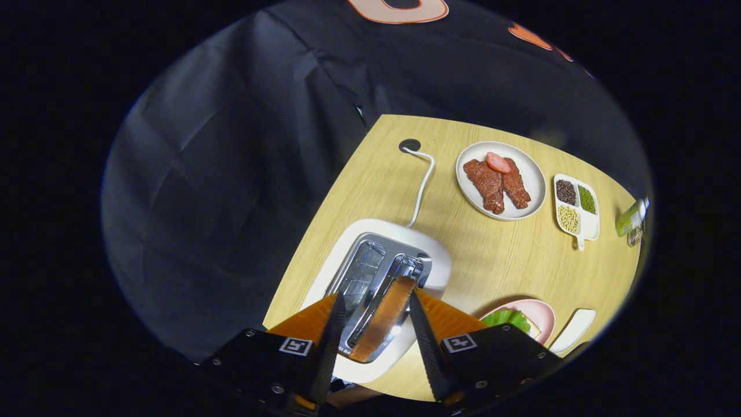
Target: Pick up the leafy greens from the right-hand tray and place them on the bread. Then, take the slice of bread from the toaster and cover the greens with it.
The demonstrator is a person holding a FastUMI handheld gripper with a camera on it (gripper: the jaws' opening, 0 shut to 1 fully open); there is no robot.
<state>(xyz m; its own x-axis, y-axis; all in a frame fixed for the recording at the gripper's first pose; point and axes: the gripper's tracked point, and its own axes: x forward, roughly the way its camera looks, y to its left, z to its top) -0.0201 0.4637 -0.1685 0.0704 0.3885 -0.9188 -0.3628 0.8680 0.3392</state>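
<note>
table [498, 260]: light wood top, carried everything, dark cloth wall behind it.
toaster [370, 278]: white body, metal top with two slots, sat at the table's near-left part, right under the claw; white cord [424, 180] ran from its far side to a round grommet [410, 145] in the table.
claw [373, 330]: hung over the toaster, fingers spread apart, one on each side of the right slot, not pressing on anything.
round plate [501, 179]: white, well beyond the toaster, held two reddish meat strips [496, 184] with a pink sausage slice [498, 163] on top.
pink plate [538, 315]: just right of the right finger, partly hidden by the claw body.
divided dish [576, 209]: white, right of the round plate, three wells of dark, green and pale grains.
bread slice [385, 317]: brown, stood on edge in the right slot, between the fingers, not clamped.
leafy greens [509, 317]: lay on the pink plate; a pale bread edge showed at their right side.
</note>
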